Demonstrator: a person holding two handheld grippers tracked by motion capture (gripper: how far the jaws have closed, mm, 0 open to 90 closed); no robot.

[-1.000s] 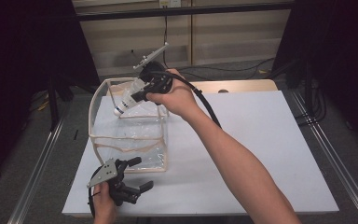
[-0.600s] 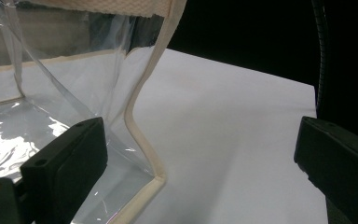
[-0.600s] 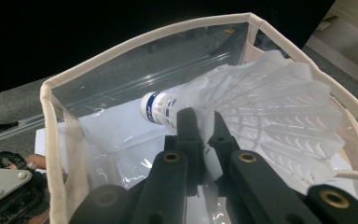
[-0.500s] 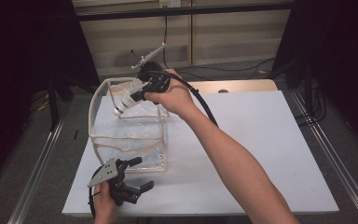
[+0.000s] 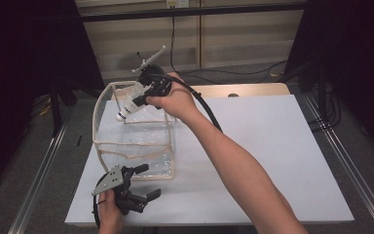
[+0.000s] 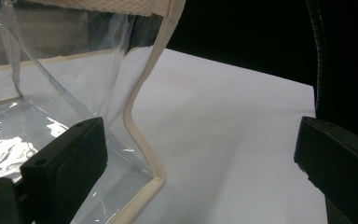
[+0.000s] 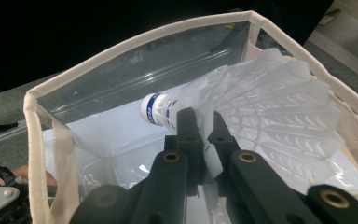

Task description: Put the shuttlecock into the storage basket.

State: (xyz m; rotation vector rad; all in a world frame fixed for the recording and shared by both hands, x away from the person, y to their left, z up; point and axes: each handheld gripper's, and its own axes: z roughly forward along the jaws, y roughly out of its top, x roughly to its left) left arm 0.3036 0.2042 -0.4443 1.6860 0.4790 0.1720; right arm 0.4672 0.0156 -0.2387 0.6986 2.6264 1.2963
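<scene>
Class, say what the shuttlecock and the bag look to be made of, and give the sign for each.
Shuttlecock: translucent white ribbed skirt, probably moulded plastic; white cap with a blue band. Bag: clear glossy film, likely vinyl, showing glare and creases; cream woven-looking fabric trim along the edges.

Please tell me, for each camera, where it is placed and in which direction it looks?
High view: above the person's side, facing forward and down on the table; both forearms show.
Left gripper view: on the left gripper, facing the clear bag corner; open jaws.
Right gripper view: on the right gripper, looking into the bag; jaws clamp a shuttlecock.
All share the bag.
</scene>
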